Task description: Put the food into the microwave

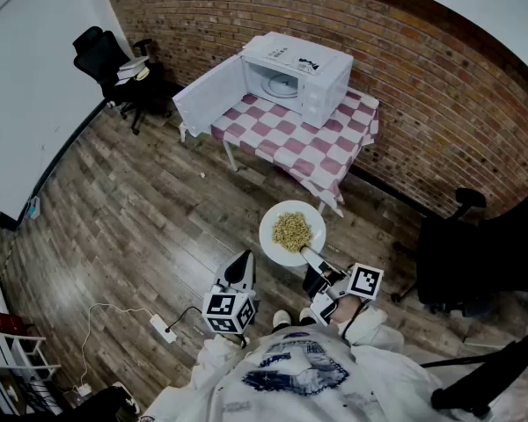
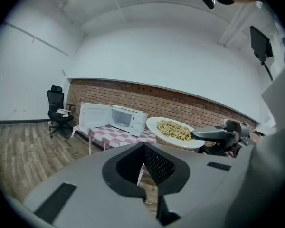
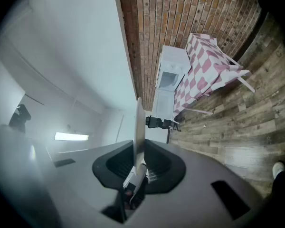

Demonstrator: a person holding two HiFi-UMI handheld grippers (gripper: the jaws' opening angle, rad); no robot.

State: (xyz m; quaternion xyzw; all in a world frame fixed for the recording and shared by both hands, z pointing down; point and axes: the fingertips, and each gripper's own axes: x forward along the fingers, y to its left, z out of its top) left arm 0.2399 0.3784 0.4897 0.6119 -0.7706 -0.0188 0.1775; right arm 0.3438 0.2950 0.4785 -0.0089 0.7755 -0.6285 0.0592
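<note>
glossy plate (image 1: 272, 246), probably ceramic; wooden floor (image 1: 132, 227)

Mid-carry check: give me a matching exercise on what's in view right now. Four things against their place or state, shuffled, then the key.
Things:
1. microwave door
2. plate of food
3. left tool
4. microwave

Places and states:
A. holds nothing
B. stands on the checked tablecloth
C. swung open
D. gripped at its rim by the right tool

Pairs: 1-C; 2-D; 3-A; 4-B.
</note>
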